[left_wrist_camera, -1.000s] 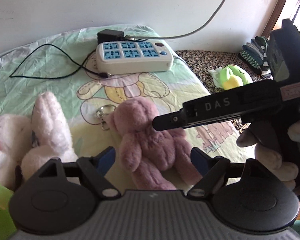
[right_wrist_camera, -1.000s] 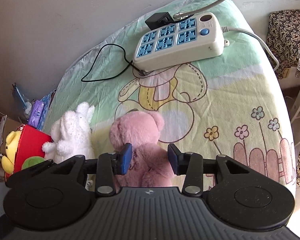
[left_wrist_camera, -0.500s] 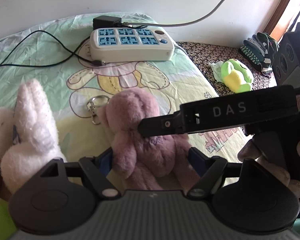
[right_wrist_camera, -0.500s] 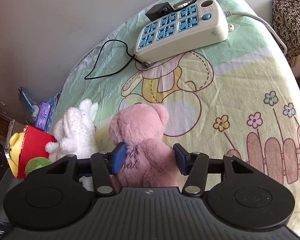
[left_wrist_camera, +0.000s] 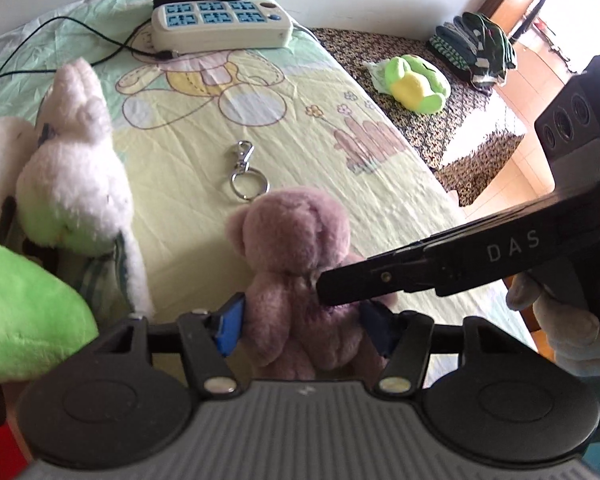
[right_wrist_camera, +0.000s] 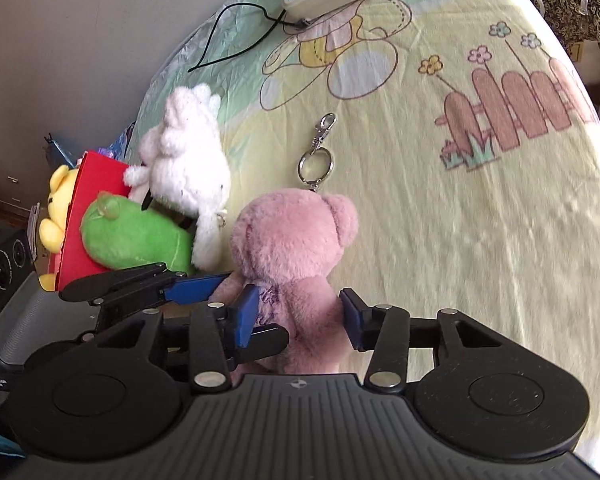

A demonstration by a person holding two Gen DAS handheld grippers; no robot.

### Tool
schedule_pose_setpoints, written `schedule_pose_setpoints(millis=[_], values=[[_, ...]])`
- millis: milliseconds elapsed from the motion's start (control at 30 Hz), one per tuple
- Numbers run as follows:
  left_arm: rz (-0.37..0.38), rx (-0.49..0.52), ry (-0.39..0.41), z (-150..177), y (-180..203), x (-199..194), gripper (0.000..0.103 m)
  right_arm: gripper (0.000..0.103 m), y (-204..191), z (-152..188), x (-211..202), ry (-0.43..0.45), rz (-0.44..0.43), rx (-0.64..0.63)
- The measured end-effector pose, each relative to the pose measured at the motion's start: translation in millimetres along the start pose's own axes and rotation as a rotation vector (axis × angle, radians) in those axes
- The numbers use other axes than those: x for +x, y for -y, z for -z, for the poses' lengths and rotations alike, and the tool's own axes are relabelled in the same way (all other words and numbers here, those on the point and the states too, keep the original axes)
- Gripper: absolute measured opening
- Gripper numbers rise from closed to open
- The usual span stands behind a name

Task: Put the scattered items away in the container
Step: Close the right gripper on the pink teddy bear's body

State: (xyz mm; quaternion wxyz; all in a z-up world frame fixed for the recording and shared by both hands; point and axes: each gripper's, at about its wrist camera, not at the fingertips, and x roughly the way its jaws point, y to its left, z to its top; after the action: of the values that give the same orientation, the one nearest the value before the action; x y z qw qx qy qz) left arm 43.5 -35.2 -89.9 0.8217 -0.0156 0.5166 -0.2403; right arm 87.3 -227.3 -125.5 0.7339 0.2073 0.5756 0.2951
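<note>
A pink teddy bear with a metal keyring sits between the blue pads of both grippers. My left gripper closes on its body from the near side. My right gripper also grips its body, and one of its fingers crosses the left wrist view. The bear is lifted near the table's front edge. A red container at the left holds a green plush and a yellow plush. A white bunny leans at its rim.
A white and blue power strip with black cables lies at the far end of the cartoon-print cloth. A green and yellow plush and striped gloves lie on a patterned seat to the right.
Both grippers have drawn the pink bear back toward the near edge and the container. The keyring now trails stretched out on the cloth. The power strip looks farther away.
</note>
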Motion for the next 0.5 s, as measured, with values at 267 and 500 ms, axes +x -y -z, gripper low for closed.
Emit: schedule_pose_setpoints(millis=[267, 500], values=[[-0.012, -0.019, 0.025, 2.7, -3.7, 5.5, 0.065, 0.05, 5.7, 0.5, 8.4, 0.026, -0.043, 0.045], [0.002, -0.051, 0.018, 11.8, -1.4, -1.4, 0.059, 0.044, -10.4, 9.3, 3.5, 0.021, -0.002, -0.003]])
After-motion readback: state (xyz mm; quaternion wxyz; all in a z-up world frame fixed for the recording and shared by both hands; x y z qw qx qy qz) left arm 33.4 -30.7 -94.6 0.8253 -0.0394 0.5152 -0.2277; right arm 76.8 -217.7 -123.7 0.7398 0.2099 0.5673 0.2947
